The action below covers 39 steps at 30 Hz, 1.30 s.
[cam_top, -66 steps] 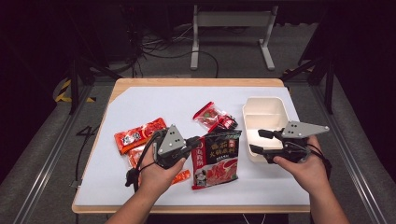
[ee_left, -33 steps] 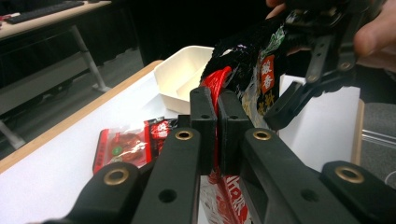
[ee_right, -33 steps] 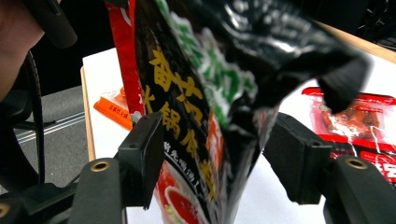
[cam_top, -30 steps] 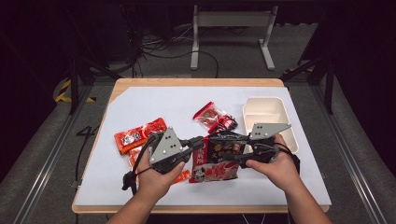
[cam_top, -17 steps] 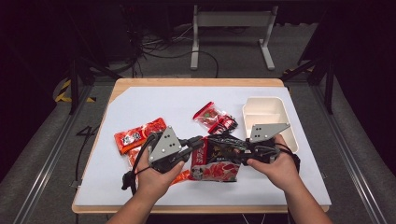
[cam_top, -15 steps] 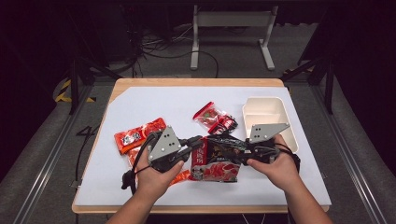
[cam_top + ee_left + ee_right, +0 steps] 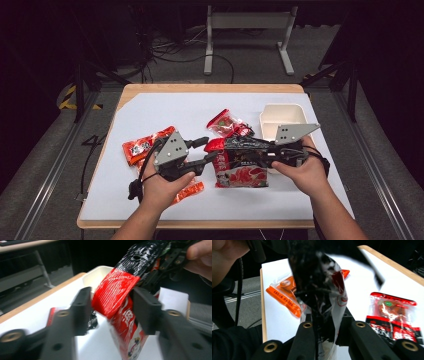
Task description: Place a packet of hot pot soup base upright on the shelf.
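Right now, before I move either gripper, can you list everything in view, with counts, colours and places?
Large red-and-black foil snack bag: one, lifted at table centre, held between both grippers.
Small red-and-black clear snack packet: one, flat behind the large bag.
Orange plastic snack packets: at least two, left of centre, one partly under the left hand.
Cream rectangular plastic container: one, right rear of the table.
White sheet on wooden table: one.
Grey metal stand: one, on the floor beyond the table.
Left gripper: black, jaws around the bag's red end.
Right gripper: black, shut on the bag.
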Each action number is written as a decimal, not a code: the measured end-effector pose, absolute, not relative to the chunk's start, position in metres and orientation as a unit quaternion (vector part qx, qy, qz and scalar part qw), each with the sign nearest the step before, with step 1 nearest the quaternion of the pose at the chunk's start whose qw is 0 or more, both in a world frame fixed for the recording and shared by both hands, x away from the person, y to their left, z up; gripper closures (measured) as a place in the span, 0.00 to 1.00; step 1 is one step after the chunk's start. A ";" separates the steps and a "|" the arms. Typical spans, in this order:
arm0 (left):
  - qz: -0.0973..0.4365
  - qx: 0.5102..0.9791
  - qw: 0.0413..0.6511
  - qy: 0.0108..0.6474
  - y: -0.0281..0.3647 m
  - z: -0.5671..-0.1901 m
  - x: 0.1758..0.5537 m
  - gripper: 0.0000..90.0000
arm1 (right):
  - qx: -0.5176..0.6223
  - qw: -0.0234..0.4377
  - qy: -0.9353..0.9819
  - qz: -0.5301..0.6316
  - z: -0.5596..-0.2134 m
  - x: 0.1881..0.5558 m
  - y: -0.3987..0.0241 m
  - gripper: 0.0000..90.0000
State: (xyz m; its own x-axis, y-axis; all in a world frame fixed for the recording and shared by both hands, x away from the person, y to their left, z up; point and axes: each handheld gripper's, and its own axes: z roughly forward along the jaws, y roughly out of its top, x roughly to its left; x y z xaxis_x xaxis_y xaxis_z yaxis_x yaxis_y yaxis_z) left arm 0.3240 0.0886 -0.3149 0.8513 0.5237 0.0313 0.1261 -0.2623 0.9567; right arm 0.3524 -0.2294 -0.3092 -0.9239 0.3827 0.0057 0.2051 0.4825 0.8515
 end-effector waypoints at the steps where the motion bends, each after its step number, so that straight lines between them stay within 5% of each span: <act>1: 0.173 0.775 0.569 0.213 0.091 -0.314 0.325 0.49 | 0.172 0.096 0.856 0.478 -0.307 0.353 -0.230 0.91; 14: 0.172 0.780 0.533 0.280 0.121 -0.321 0.342 0.26 | 0.197 0.095 0.843 0.492 -0.278 0.375 -0.244 0.91; 39: 0.172 0.769 0.525 0.321 0.142 -0.327 0.354 0.22 | 0.223 0.161 0.819 0.503 -0.244 0.416 -0.288 0.90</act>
